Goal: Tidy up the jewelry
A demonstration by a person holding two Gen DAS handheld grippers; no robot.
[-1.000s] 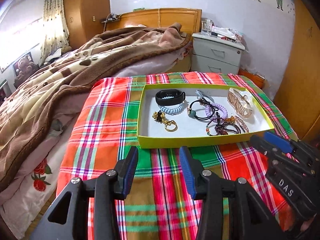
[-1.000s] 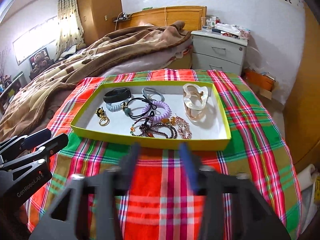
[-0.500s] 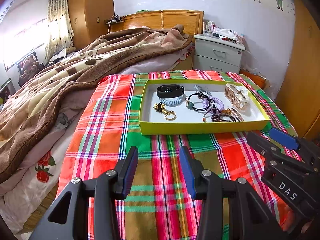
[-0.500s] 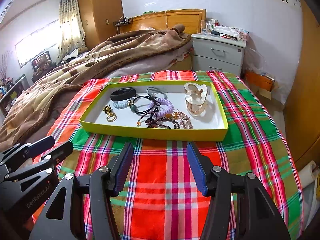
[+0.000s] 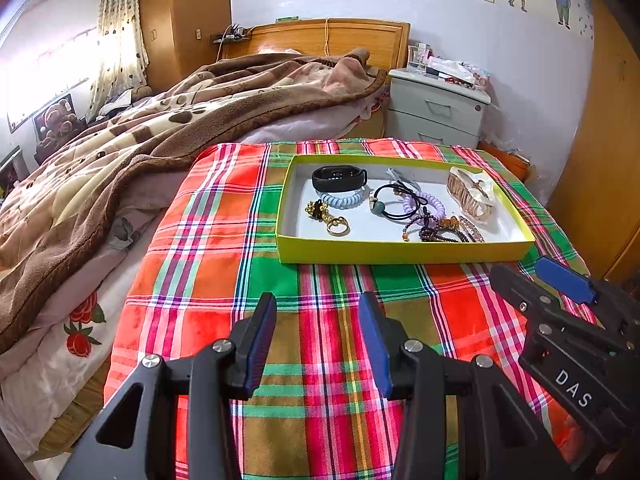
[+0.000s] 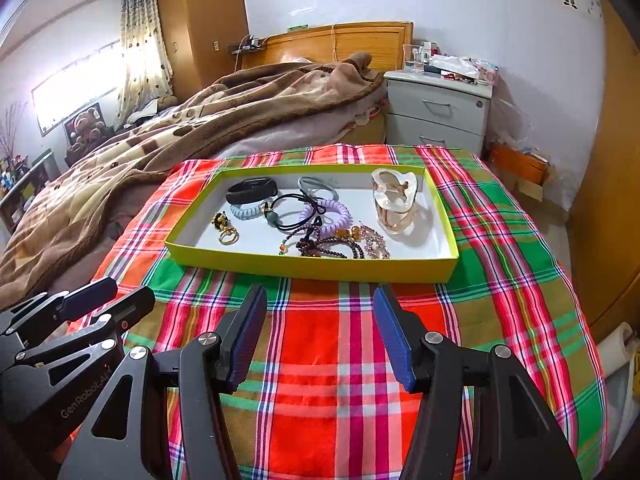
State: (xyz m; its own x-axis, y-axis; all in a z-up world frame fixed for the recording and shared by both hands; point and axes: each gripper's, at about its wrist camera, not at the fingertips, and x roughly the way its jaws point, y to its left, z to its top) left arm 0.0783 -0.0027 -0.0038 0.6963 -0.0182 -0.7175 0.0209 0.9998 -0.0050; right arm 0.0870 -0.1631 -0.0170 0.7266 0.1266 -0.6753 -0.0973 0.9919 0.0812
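A shallow yellow-green tray point(image 6: 312, 268) sits on a plaid cloth point(image 6: 352, 360) spread over the worktop, beside a bed covered with a brown blanket point(image 6: 200, 120). The tray serves as the landmark. Inside it, at its far left, lies a black fitness band point(image 6: 251, 191), with a pale blue coil tie point(image 6: 247, 212) touching its near side. A gold keyring charm point(image 6: 225, 229) rests near the tray's left front corner. Around the middle are a black elastic tie point(image 6: 292, 212) and a lilac coil tie point(image 6: 326, 216), overlapping each other, and a dark beaded bracelet point(image 6: 328, 246) lies against the front wall. A large translucent hair claw point(image 6: 394, 200) stands at the tray's right end.

The left gripper point(image 5: 318, 340) hovers over the cloth on the near side of the tray, well apart from it, fingers spread and empty. The right gripper point(image 6: 320, 334) hangs likewise in front of the tray, its blue-padded fingers point(image 6: 394, 340) parted, holding nothing.
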